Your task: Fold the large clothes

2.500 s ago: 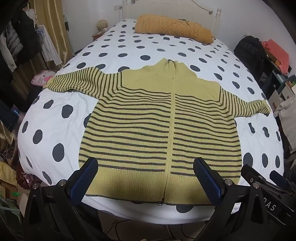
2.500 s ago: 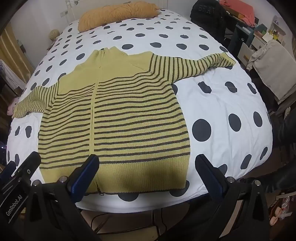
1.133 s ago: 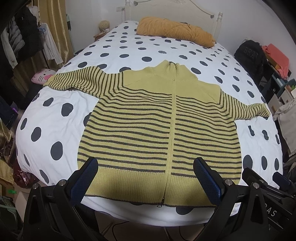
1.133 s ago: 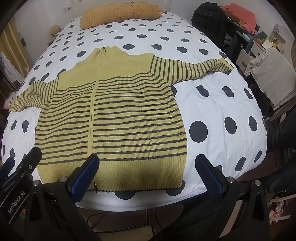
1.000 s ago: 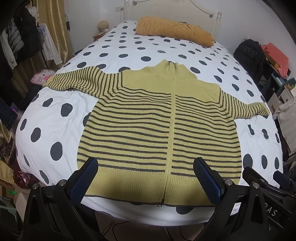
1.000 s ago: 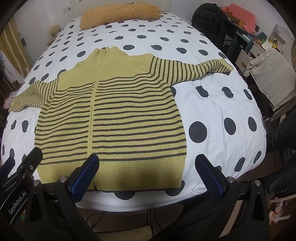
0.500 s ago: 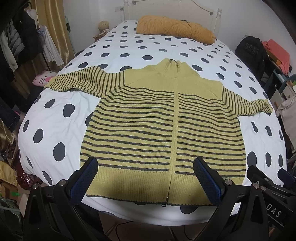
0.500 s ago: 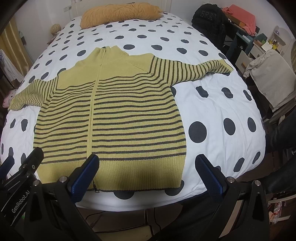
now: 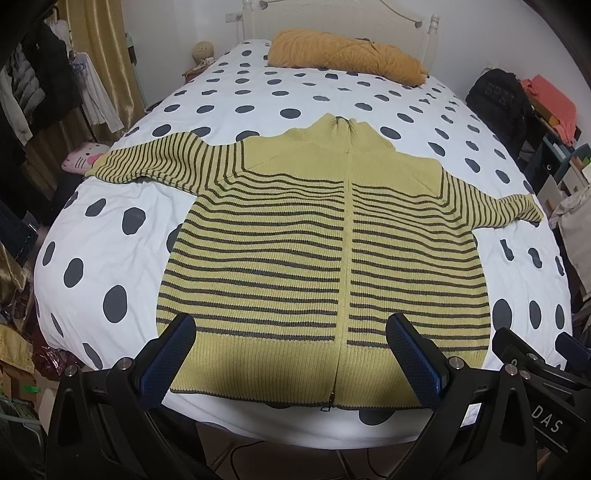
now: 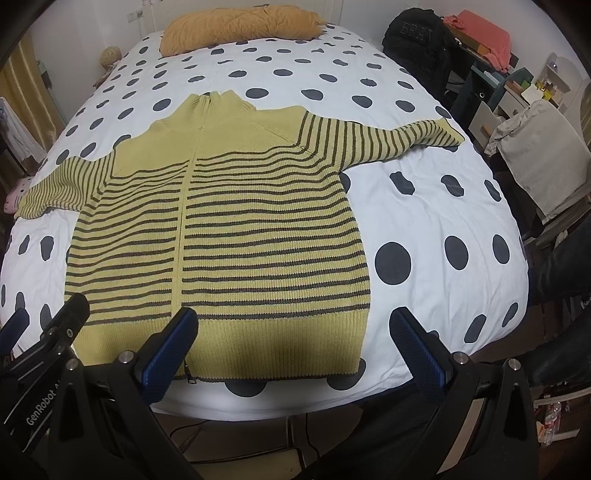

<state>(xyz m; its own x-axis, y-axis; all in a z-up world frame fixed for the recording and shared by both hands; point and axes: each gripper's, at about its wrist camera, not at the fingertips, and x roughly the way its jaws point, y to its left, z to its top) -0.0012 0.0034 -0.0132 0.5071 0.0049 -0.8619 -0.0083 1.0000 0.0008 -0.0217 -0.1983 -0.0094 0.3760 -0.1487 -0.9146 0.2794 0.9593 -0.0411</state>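
Both grippers hang at the foot of the bed (image 9: 110,229), nothing pinched. The left gripper (image 9: 291,356) has its jaws spread wide over the hem of the sweater (image 9: 321,266), which lies flat ahead with its sleeves out to both sides. The right gripper (image 10: 295,343) is spread too, over the hem's right corner. Touching the knit? Can't really tell. Pillow (image 10: 240,26) far ahead.
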